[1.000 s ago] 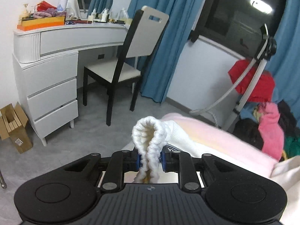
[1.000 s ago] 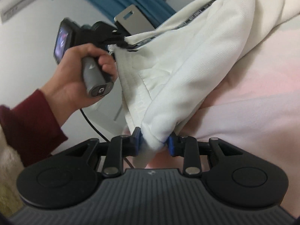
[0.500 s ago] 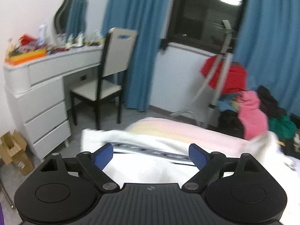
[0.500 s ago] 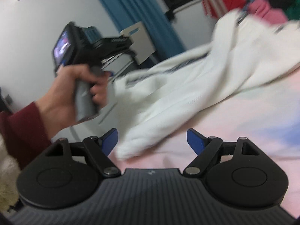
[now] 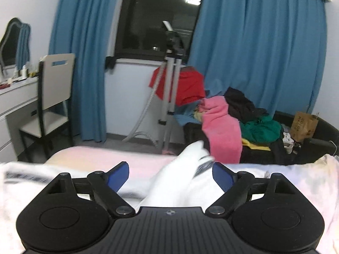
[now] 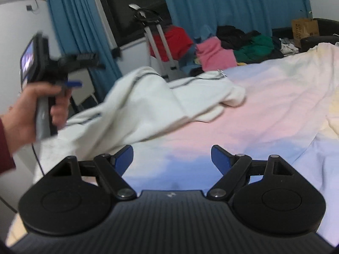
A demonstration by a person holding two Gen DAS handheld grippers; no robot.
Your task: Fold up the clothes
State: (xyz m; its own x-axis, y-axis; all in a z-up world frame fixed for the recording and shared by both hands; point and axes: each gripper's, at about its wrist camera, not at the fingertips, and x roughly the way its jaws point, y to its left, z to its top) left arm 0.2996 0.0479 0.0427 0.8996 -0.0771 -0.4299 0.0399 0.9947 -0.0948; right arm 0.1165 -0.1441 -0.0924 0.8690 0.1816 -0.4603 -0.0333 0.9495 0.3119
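Observation:
A white garment with a dark striped trim lies loose and crumpled on the pink and blue bedsheet. In the left wrist view it lies under and between my open fingers. My left gripper is open and empty just above the cloth; it also shows in the right wrist view, held by a hand at the left. My right gripper is open and empty over bare sheet, to the right of the garment's near end.
A pile of coloured clothes sits beyond the bed's far edge, with a tripod and a red cloth beside it. A chair and white dresser stand at left. Blue curtains hang behind.
Both grippers were shut on the white garment a second ago; both opened and let it drop onto the bed. Both views have swung toward the window and the clothes pile.

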